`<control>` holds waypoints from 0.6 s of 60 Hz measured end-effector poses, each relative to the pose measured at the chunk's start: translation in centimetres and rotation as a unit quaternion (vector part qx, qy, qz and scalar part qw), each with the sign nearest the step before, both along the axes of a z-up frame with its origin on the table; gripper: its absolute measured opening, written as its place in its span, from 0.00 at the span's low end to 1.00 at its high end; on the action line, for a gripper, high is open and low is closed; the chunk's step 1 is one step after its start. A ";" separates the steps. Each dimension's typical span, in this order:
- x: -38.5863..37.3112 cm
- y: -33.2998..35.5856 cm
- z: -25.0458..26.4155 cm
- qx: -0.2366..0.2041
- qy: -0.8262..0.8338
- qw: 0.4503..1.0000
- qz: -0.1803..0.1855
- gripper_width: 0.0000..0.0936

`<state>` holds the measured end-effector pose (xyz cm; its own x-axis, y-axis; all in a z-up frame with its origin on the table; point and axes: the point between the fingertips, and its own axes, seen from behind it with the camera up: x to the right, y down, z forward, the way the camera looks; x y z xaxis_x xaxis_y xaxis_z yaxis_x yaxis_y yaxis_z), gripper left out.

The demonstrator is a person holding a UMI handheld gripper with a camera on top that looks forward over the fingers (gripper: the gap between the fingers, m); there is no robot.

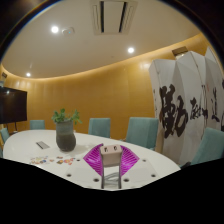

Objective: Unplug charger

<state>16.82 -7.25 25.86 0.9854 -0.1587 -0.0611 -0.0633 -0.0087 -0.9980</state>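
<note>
A small white charger block (110,151) sits between the two magenta pads (94,158) of my gripper (110,158). Both pads press against its sides, so the gripper is shut on it. The charger is held up in the air above the near edge of a white oval table (35,160). A pale grey strip (110,178) runs down from under the block between the fingers. I cannot tell whether it is a cable or part of the gripper. No socket or power strip shows.
A potted plant in a dark vase (66,135) stands on the table beyond the fingers to the left, with papers (42,146) near it. Teal chairs (100,127) line the far side. A white calligraphy banner (185,105) stands at the right, a dark screen (12,103) at the left.
</note>
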 end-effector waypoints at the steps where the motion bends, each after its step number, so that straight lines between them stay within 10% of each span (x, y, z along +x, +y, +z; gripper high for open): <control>1: 0.3 -0.2 0.8 0.006 -0.001 1.000 0.000 0.20; 10: 6.7 -0.3 1.0 -0.016 -0.012 0.998 -0.053 0.21; 28: 20.0 -0.1 -22.1 -0.241 0.053 0.959 -0.137 0.29; 36: 21.0 0.6 -24.6 -0.239 0.076 0.958 -0.140 0.41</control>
